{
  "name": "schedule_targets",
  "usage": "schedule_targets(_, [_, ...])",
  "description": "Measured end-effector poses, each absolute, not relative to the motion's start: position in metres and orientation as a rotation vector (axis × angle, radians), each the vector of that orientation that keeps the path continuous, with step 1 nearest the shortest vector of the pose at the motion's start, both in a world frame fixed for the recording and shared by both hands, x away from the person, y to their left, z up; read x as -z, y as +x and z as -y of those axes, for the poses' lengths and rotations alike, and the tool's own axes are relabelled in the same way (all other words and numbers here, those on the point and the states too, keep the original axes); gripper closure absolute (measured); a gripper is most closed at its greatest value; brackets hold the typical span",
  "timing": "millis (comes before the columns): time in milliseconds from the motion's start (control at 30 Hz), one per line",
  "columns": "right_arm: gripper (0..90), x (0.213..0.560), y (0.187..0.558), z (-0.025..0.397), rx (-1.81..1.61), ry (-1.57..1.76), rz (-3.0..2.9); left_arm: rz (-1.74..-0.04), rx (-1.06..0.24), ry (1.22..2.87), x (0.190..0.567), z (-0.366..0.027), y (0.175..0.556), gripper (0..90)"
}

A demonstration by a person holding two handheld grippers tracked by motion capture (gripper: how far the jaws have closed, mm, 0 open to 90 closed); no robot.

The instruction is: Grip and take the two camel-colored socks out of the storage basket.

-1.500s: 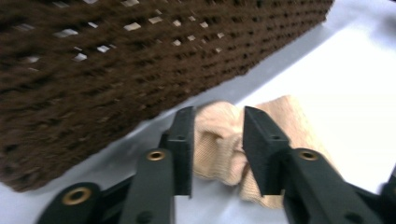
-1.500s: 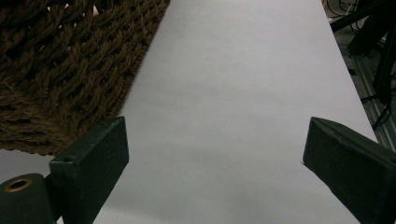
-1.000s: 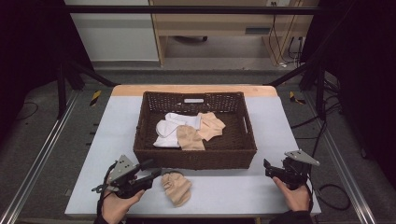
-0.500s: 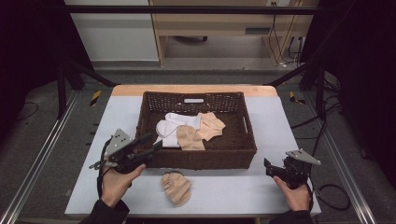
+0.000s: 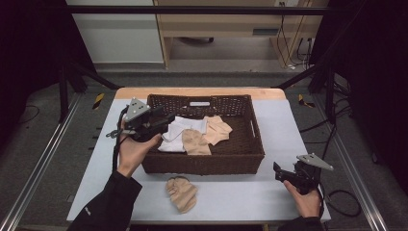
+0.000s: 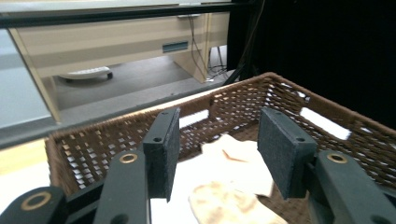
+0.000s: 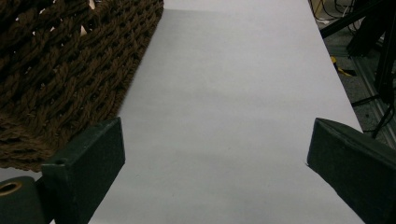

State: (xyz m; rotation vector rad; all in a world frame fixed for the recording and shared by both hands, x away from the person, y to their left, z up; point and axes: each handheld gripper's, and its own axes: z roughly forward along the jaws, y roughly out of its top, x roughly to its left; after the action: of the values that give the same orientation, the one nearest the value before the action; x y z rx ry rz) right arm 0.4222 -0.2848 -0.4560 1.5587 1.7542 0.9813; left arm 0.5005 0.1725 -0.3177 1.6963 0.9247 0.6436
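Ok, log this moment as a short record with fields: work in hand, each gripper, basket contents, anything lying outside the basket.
work in hand: taking socks out of a wicker basket onto the table
left gripper: jaws open, empty, held over the basket's left end, pointing in at the socks
right gripper: jaws open, empty, low over the table to the right of the basket
basket contents: a white sock and two beige socks, partly overlapping
outside: one beige sock on the table in front of the basket

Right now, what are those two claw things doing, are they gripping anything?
Left gripper: open, holding nothing, poised over the basket of socks.
Right gripper: open wide, holding nothing, above the table.
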Motion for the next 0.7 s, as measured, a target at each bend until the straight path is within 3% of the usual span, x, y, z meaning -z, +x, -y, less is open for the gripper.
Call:
schedule_targets(233, [4.2,0.456,0.423,0.284,-0.971,1.548,-1.750,-0.943,-0.665,1.701,0.321,-0.163,0.535,49.4])
schedule_targets(700, [4.1,0.458,0.425,0.283,-0.946,1.554,-1.747,-1.004,-0.669,1.813,0.367,-0.149,0.579,52.3])
